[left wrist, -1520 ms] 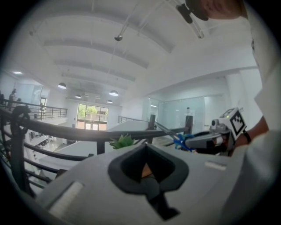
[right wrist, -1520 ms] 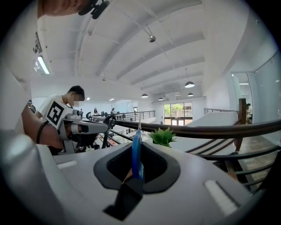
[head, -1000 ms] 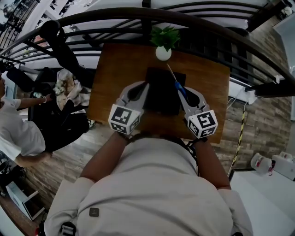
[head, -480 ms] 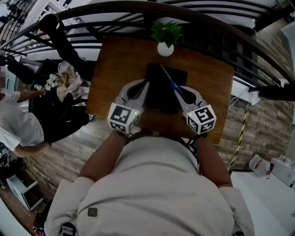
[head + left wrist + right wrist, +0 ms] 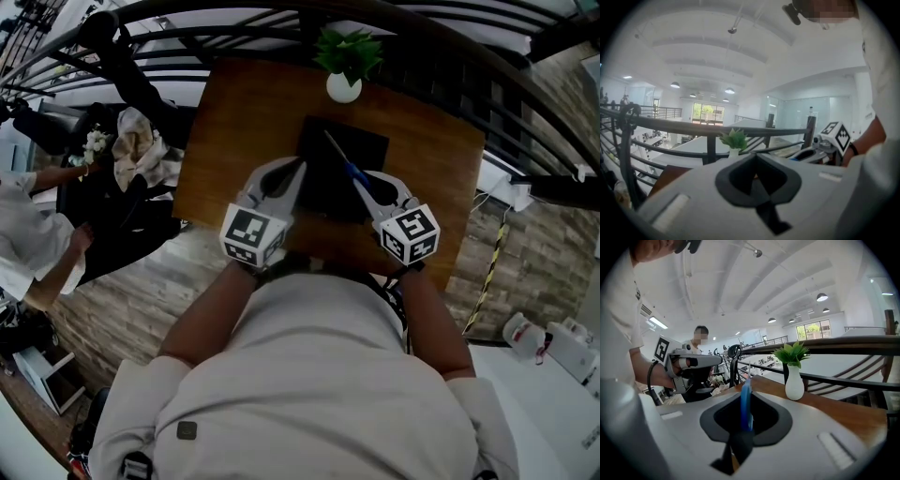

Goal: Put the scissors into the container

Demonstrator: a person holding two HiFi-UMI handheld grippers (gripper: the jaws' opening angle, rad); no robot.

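My right gripper (image 5: pixel 364 186) was clamped on the blue-handled scissors (image 5: pixel 342 161), blades slanting toward the far-left corner of the table (image 5: pixel 234 131), hanging above the black container (image 5: pixel 375 141); left gripper (image 5: pixel 294 174) pinched together, empty, at the container's left rim.

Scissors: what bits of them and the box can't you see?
- Scissors: handle rings hidden inside the right gripper's jaws, head and right gripper views; only a blue strip shows.
- Container: inside is just dark in the head view; in both gripper views the gripper bodies block it.
- Blade tip: too small in the head view to tell whether it touches the container.
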